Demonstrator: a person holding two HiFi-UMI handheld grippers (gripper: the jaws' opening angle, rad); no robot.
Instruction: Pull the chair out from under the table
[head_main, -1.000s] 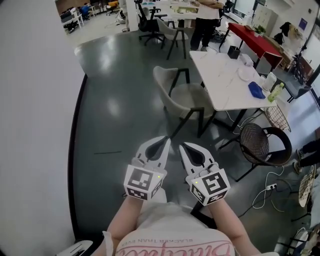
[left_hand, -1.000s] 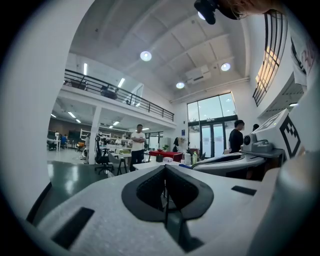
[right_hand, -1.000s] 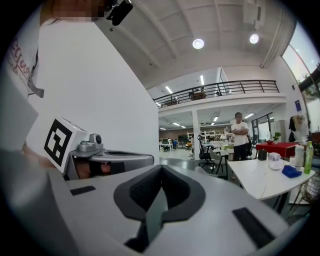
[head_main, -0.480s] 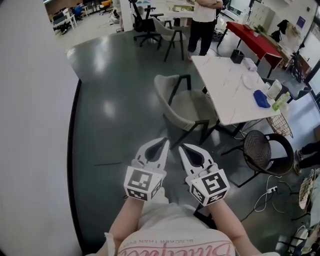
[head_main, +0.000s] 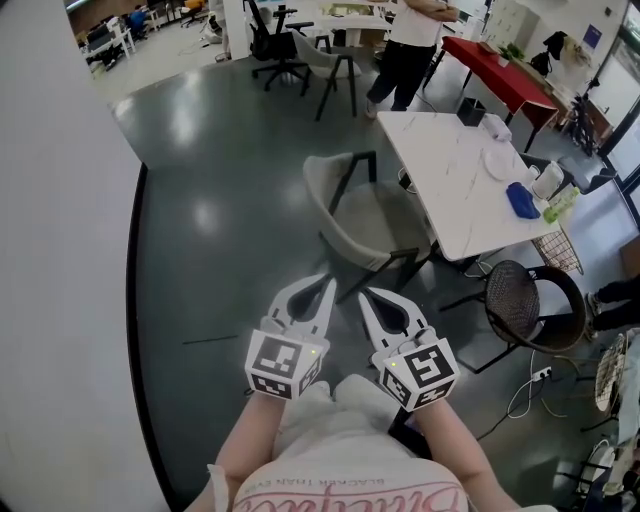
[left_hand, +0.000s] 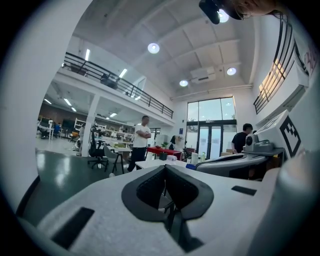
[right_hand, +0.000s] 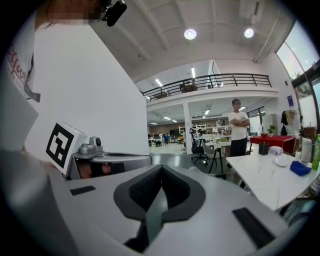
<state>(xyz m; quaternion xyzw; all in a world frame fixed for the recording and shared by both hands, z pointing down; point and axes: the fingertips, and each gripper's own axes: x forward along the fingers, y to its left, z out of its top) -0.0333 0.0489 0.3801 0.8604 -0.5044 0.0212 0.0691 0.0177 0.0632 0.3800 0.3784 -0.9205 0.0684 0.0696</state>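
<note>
A beige shell chair (head_main: 368, 212) on black legs stands with its seat partly tucked under the white marble table (head_main: 452, 170). Its rounded back faces the open floor, and the top of that chair back (right_hand: 198, 169) shows just past the right jaws. My left gripper (head_main: 327, 284) and right gripper (head_main: 365, 294) hover side by side over the dark floor, short of the chair and touching nothing. Both are shut and hold nothing. In the left gripper view the left gripper (left_hand: 165, 168) points towards the table; in the right gripper view the right gripper (right_hand: 161, 168) has the table (right_hand: 270, 181) at its right.
A curved white wall (head_main: 60, 260) runs along the left. A black wire chair (head_main: 530, 295) and floor cables (head_main: 530, 388) lie to the right. The table carries a blue object (head_main: 521, 199), a plate (head_main: 497, 160) and bottles. A person (head_main: 410, 40) stands at its far end; office chairs (head_main: 275, 45) beyond.
Both grippers, still shut and side by side, have travelled forward across the floor. The chair and table now sit closer and lower in the head view.
</note>
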